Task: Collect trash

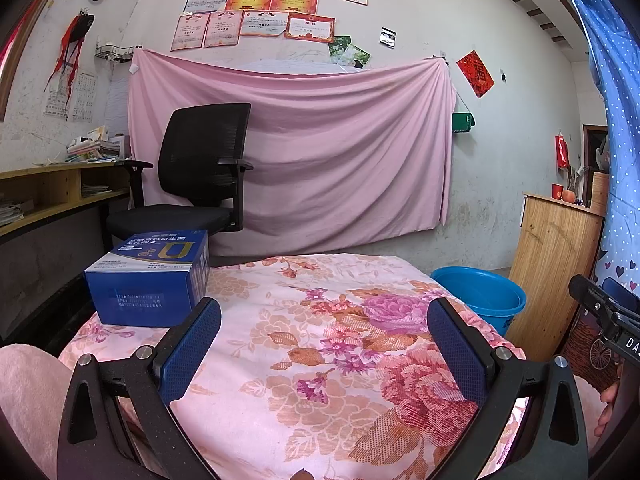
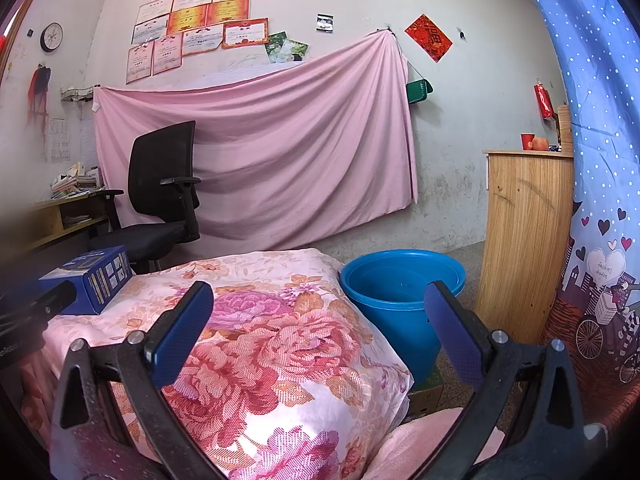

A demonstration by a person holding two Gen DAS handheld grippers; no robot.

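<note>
A blue cardboard box [image 1: 148, 280] rests on the far left corner of a table under a floral pink cloth [image 1: 320, 360]. My left gripper [image 1: 324, 316] hovers open over the cloth, its left finger just in front of the box, nothing between the pads. On the floor past the table's right edge stands a blue plastic bucket [image 1: 484, 296]. In the right wrist view the box [image 2: 90, 278] sits far left and the bucket [image 2: 400, 296] lies ahead. My right gripper [image 2: 318, 304] is open and holds nothing, spanning the cloth's [image 2: 280, 344] right corner and the bucket.
A black office chair [image 1: 200, 176] stands behind the table beside a wooden desk with books [image 1: 60, 188]. To the right of the bucket is a wooden cabinet [image 2: 524, 240], and a blue curtain [image 2: 600, 200] hangs at the far right. A pink sheet [image 1: 320, 152] covers the back wall.
</note>
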